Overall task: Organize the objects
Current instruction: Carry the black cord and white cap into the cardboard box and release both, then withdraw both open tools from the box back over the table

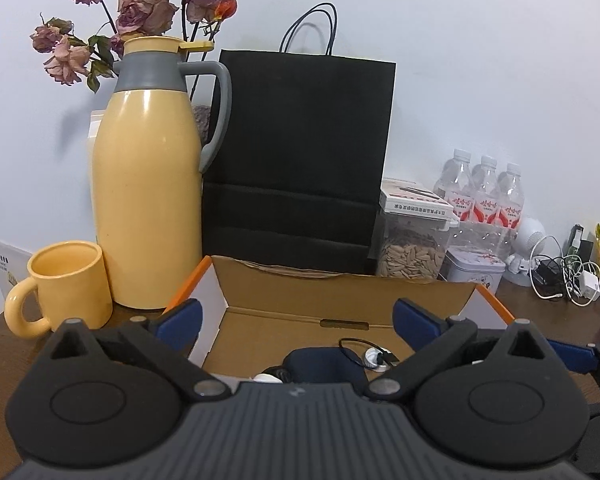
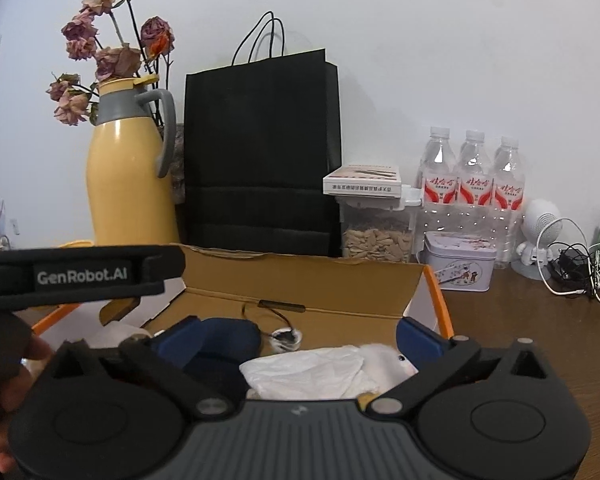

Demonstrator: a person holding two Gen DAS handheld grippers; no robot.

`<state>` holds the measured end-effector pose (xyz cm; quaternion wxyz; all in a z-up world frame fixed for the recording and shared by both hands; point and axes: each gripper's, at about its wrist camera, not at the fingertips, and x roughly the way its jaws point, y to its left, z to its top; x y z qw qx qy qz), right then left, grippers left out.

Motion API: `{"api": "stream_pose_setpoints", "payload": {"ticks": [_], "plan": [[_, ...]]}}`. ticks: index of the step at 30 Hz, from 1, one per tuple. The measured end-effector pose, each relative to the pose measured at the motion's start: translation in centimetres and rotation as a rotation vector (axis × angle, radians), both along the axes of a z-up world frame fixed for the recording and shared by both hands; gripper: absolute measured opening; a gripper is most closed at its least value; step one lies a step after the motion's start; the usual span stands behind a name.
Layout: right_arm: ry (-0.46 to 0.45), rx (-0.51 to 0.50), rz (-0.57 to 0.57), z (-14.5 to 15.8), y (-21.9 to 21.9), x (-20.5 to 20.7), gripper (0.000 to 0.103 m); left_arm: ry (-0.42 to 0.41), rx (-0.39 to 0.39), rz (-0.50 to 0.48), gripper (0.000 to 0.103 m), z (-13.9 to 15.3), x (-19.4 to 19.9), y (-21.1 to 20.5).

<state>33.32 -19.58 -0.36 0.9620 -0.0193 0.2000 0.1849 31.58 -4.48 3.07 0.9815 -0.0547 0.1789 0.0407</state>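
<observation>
Cardboard box [image 1: 340, 292], open, orange-edged, sits on the wood worktop [image 2: 520, 320] w/ a navy padded piece [image 2: 228, 340] & crumpled white tissue [image 2: 312, 372] inside. We hold left tool [image 1: 296, 320] & right tool [image 2: 296, 340] spread wide, gripping nothing; 3 clear plastic bottles [image 2: 472, 184] behind.

Left gripper [image 1: 296, 316]: my jaws spread wide, blue pads apart, nothing pinched between them.
Right gripper [image 2: 296, 334]: jaws wide too, gripping nothing.
Left hand [image 2: 4, 380]: at the right camera's left edge, fingers wrapped around the handle.
</observation>
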Motion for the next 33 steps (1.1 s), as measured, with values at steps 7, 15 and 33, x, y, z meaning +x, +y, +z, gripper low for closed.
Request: {"api": "stream_pose_setpoints", "payload": {"ticks": [7, 15, 33], "plan": [[0.016, 0.013, -0.027, 0.1, -0.3, -0.2, 0.103, 0.001, -0.013, -0.005, 0.103, 0.3, -0.4, 0.1], [0.015, 0.008, 0.008, 0.6, -0.2, -1.7, 0.103, 0.001, -0.014, -0.005, 0.103, 0.6, -1.8, 0.1], [0.079, -0.096, -0.063, 0.2, -2.1, -6.8, 0.103, 0.032, 0.013, -0.034, 0.103, 0.4, -9.2, 0.0]]}}
